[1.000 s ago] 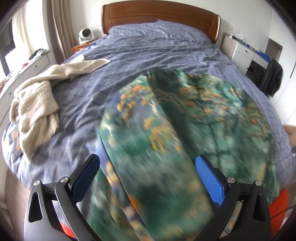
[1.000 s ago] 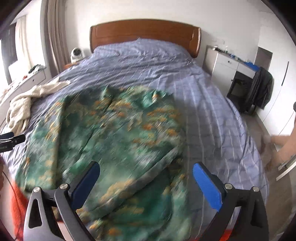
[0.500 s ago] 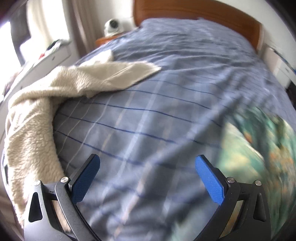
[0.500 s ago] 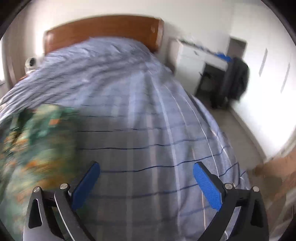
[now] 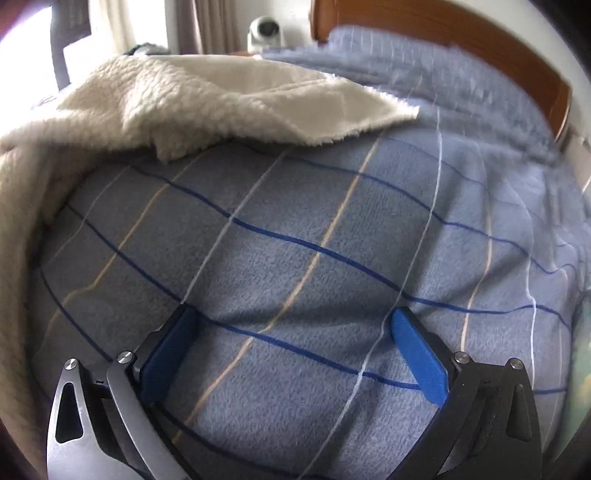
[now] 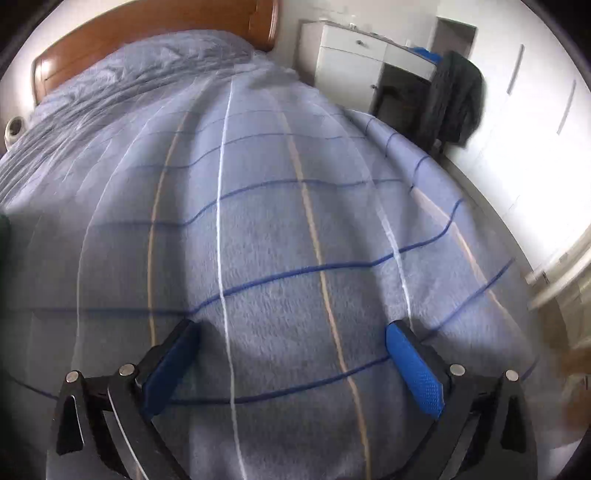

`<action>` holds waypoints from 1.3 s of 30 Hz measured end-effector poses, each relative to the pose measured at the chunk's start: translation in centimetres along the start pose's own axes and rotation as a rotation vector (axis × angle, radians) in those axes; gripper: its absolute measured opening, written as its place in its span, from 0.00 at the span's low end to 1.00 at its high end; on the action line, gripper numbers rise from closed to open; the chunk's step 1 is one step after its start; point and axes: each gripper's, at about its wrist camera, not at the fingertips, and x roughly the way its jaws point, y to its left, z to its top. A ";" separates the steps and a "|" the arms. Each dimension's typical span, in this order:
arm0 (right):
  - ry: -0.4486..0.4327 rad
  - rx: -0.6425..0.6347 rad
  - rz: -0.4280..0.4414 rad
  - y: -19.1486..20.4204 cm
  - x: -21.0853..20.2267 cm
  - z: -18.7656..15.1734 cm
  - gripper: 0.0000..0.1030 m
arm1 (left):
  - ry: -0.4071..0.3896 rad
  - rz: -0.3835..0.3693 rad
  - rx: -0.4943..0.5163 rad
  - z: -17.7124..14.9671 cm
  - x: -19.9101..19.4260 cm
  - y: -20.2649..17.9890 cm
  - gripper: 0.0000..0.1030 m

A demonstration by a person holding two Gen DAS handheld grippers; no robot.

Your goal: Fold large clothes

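Note:
My left gripper is open and empty, low over the blue checked bed cover. A cream fleece garment lies crumpled beyond it to the upper left. Only a sliver of the green floral garment shows at the right edge of the left wrist view. My right gripper is open and empty, low over the same bed cover. A dark green bit at the left edge of the right wrist view may be the floral garment.
A wooden headboard stands at the far end of the bed. A small white fan sits on the nightstand. A white dresser and a chair with a dark jacket stand right of the bed.
Both grippers have swung outward off the green floral garment, the left to the left and the right to the right, and dropped close to the bed cover. Both stayed open.

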 end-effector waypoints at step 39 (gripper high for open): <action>-0.013 -0.003 -0.017 0.3 -0.5 -0.1 1.00 | 0.011 0.015 0.006 0.5 0.3 -0.2 1.00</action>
